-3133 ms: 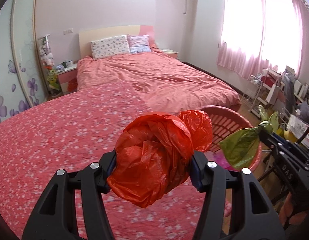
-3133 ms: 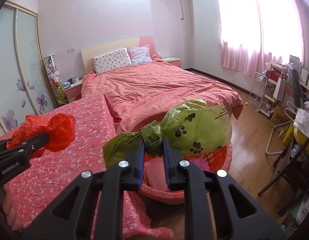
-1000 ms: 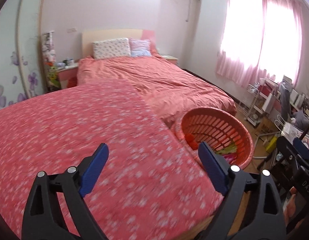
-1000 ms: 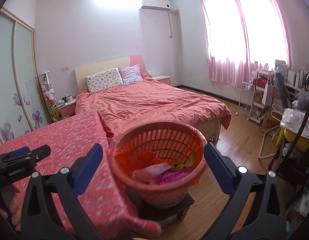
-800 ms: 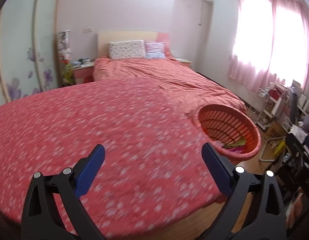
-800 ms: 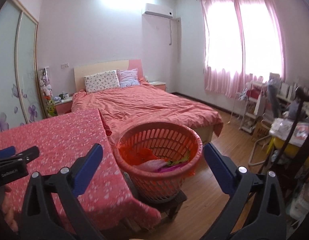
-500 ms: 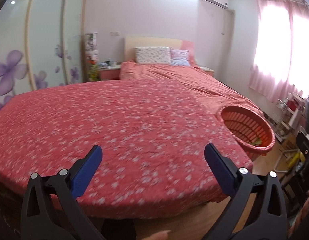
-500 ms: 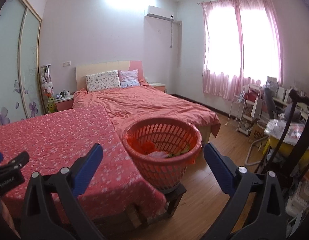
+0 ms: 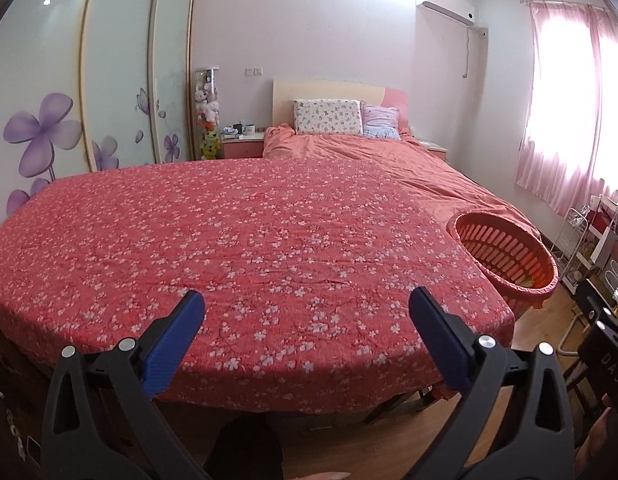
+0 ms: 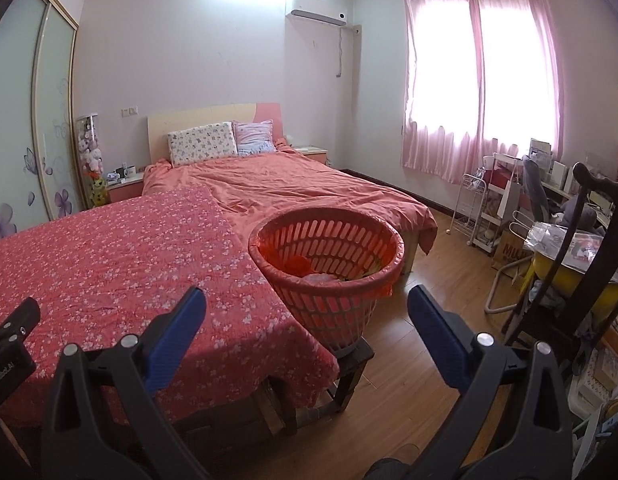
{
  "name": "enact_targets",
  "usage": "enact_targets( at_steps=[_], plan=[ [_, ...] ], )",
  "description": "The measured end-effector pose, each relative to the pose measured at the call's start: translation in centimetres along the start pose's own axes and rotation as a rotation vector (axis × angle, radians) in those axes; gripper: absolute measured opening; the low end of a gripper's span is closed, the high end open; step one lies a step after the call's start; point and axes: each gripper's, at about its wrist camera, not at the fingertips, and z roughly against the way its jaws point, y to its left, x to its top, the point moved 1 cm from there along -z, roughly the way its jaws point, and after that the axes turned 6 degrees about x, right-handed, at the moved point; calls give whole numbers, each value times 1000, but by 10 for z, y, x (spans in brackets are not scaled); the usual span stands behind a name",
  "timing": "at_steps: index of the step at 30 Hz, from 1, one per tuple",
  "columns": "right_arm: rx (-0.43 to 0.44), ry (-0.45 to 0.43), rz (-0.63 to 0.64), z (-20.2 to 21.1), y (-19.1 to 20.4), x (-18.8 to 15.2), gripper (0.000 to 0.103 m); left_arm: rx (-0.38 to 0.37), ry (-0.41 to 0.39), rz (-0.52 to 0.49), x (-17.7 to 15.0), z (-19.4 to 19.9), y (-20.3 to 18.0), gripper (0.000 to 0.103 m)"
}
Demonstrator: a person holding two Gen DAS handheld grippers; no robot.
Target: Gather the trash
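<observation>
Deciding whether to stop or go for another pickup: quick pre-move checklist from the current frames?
1. Left gripper jaws wide apart, nothing between them: ok.
2. Right gripper jaws wide apart, nothing between them: ok.
3. Orange basket upright on its small stool beside the table: ok.
4. Bagged trash inside the basket, nothing hanging over the rim: ok.
5. Floral tablecloth free of trash where visible: ok.
6. Trash on the floor under the table or behind the grippers: cannot tell, hidden from both views.
</observation>
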Motion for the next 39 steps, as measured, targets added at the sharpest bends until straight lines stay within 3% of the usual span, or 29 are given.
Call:
enact_targets(
  at_steps=[39],
  plan=[
    [-3, 31, 10, -10, 4, -2, 99, 5, 24, 7, -6, 1, 2, 101]
  ],
)
